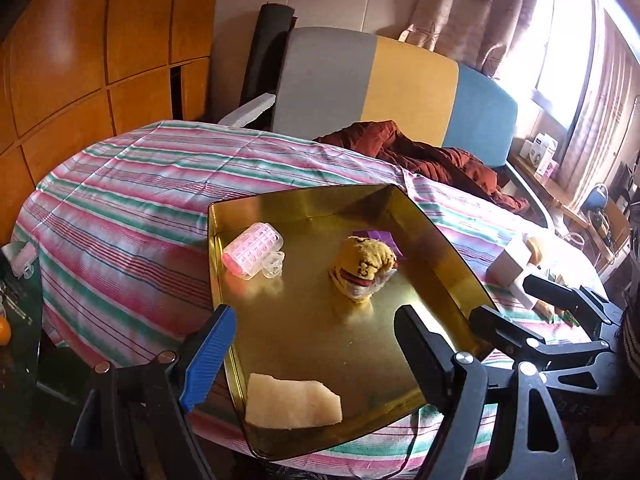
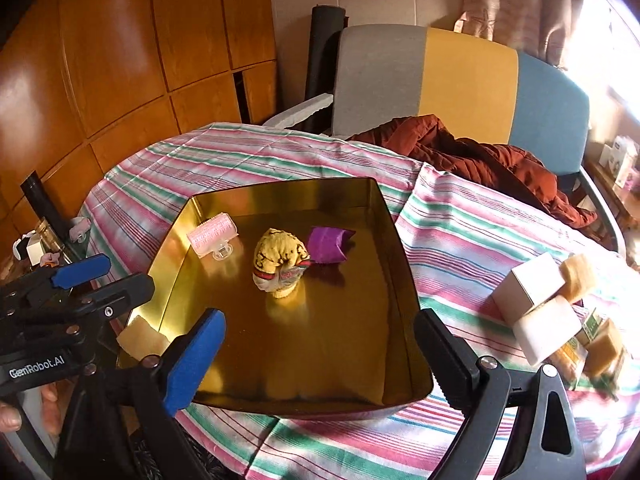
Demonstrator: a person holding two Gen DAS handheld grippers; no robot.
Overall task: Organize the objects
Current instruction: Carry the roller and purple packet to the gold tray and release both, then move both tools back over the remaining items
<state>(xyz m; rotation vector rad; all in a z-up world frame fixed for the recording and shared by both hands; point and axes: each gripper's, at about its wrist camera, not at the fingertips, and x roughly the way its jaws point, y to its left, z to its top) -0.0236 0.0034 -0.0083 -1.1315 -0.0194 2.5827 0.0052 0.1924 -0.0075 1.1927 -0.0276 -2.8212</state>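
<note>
2 open grippers, left (image 1: 316,344), right (image 2: 320,352), over gold tin (image 2: 404,264)

The right hand-held gripper (image 2: 320,354) hangs wide open and empty over a gold tin (image 2: 404,264) on the striped tablecloth (image 2: 460,220). Inside the tin lie a pink hair roller (image 2: 210,233), a yellow rolled sock (image 2: 280,262) and a purple pouch (image 2: 330,242). To the right, white boxes (image 2: 528,290) and what look like tan sponges (image 2: 578,272) sit on the table.
</note>
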